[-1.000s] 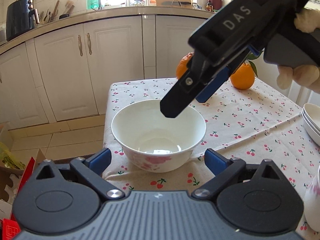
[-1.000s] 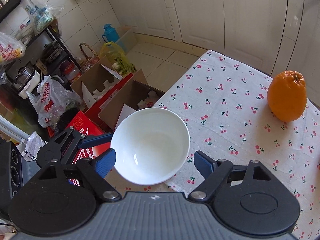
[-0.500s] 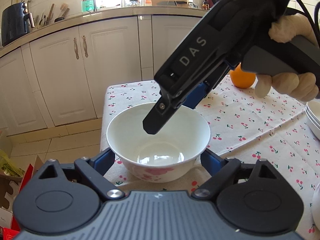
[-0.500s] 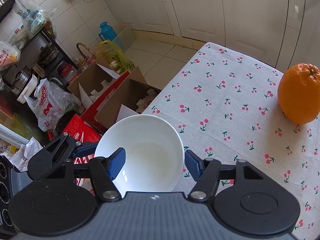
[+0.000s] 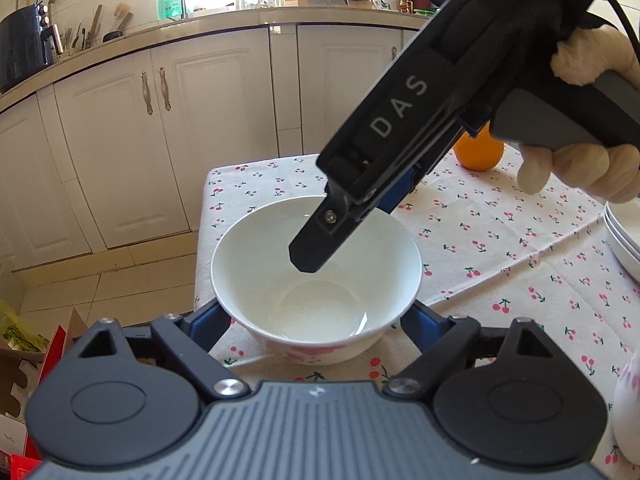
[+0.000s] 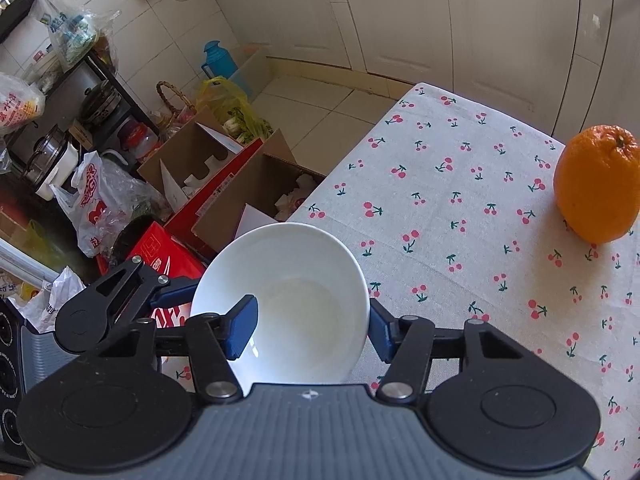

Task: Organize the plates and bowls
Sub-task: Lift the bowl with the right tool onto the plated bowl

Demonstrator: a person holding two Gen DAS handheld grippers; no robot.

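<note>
A white bowl (image 5: 316, 280) with a pink flower print stands near the left corner of the cherry-print table (image 5: 500, 248). My left gripper (image 5: 316, 320) is open, its blue pads on either side of the bowl's base. My right gripper (image 6: 308, 324) comes down from above: one blue finger (image 6: 240, 328) is inside the bowl (image 6: 288, 300) and the other is outside the rim on the right. The jaws straddle the wall without clamping it. A stack of white plates (image 5: 624, 236) shows at the right edge.
An orange (image 6: 596, 184) lies on the table beyond the bowl, also visible in the left wrist view (image 5: 478, 152). The table edge (image 6: 320, 196) runs just left of the bowl; cardboard boxes (image 6: 240, 184) and bags sit on the floor below. A white object (image 5: 628, 412) stands at lower right.
My right gripper has come down over the bowl, one finger now inside it. My left gripper has moved in closer, its pads now flanking the bowl's base.
</note>
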